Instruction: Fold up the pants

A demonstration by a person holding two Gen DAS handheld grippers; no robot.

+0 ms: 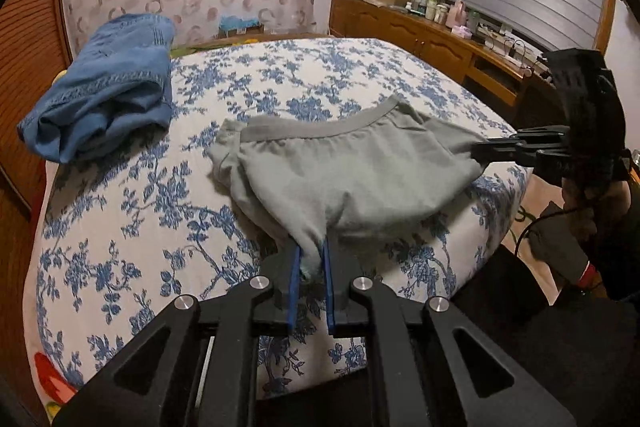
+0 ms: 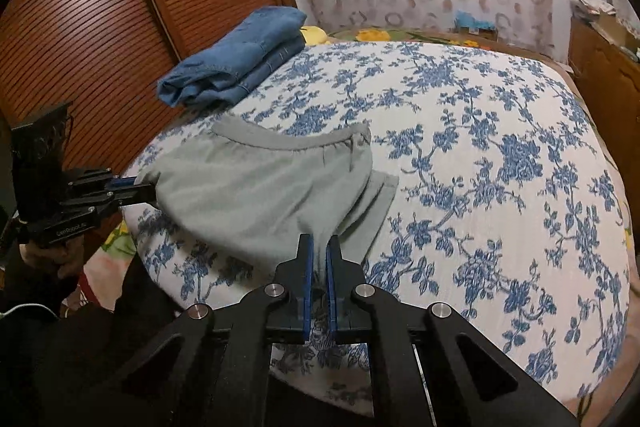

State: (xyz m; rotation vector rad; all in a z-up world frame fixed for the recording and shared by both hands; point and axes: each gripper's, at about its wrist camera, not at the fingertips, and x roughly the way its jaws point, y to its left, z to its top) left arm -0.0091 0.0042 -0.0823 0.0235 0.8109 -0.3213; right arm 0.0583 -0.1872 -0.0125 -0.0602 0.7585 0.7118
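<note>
Both grippers (image 1: 311, 263) (image 2: 319, 253) pinch grey pants (image 1: 360, 167) over bed (image 1: 120, 227)

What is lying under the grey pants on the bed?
Under the grey pants only the floral bedspread shows around their edges. The fabric covers whatever lies directly beneath, so nothing more can be told.

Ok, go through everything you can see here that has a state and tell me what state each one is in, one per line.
Left tool: shut on the grey pants, near corner.
Right tool: shut on the grey pants, other near corner.
Grey pants: partly folded, near edge lifted between both tools, waistband on the far side.
Blue jeans: folded, lying on the far left of the bed, untouched.
Bed: covered by a floral spread.
</note>
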